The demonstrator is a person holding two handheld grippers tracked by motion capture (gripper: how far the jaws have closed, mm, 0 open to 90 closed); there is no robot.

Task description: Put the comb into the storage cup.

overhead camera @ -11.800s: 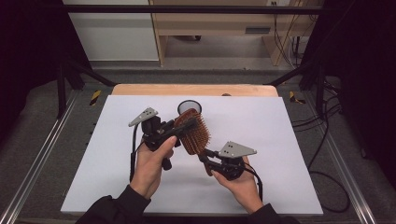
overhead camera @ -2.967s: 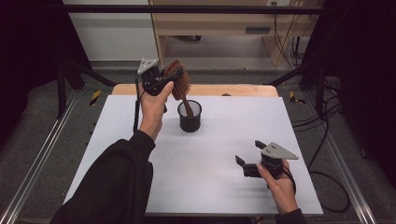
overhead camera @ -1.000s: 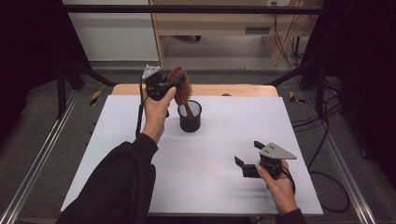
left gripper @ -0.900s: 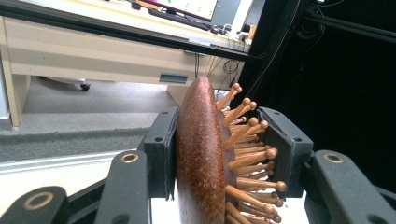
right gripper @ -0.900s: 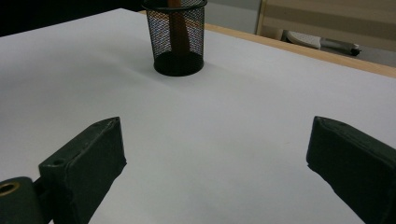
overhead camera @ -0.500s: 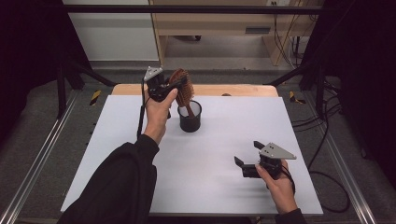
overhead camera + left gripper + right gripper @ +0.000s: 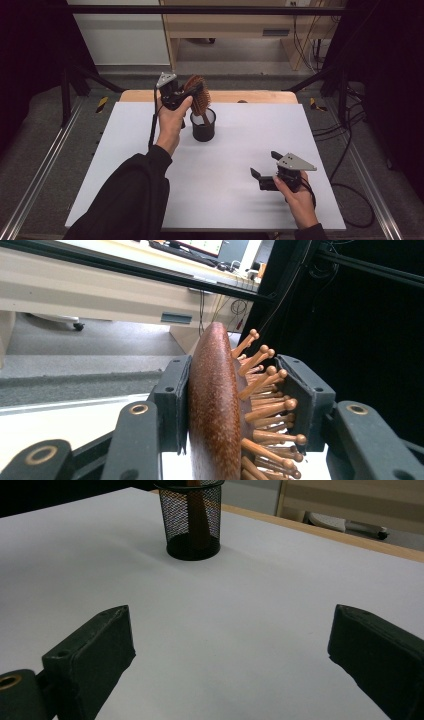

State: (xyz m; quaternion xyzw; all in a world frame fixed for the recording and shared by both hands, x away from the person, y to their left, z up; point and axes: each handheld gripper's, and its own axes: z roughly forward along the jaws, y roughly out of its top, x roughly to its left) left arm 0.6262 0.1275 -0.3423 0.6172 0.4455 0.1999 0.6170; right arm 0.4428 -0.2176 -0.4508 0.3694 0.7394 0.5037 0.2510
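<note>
Left tool (image 7: 235, 405) clamps hairbrush (image 7: 215, 405); right tool (image 7: 230, 655) gapes.

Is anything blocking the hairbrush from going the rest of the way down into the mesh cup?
Nothing visible does. The left gripper holds the hairbrush by its head, and the handle is already inside the mesh cup, which holds nothing else that I can see.

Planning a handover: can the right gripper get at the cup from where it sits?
Probably yes. The right gripper rests low on the table with jaws open, and bare tabletop lies between it and the cup. From above, though, the left gripper holds the brush standing in the cup.
</note>
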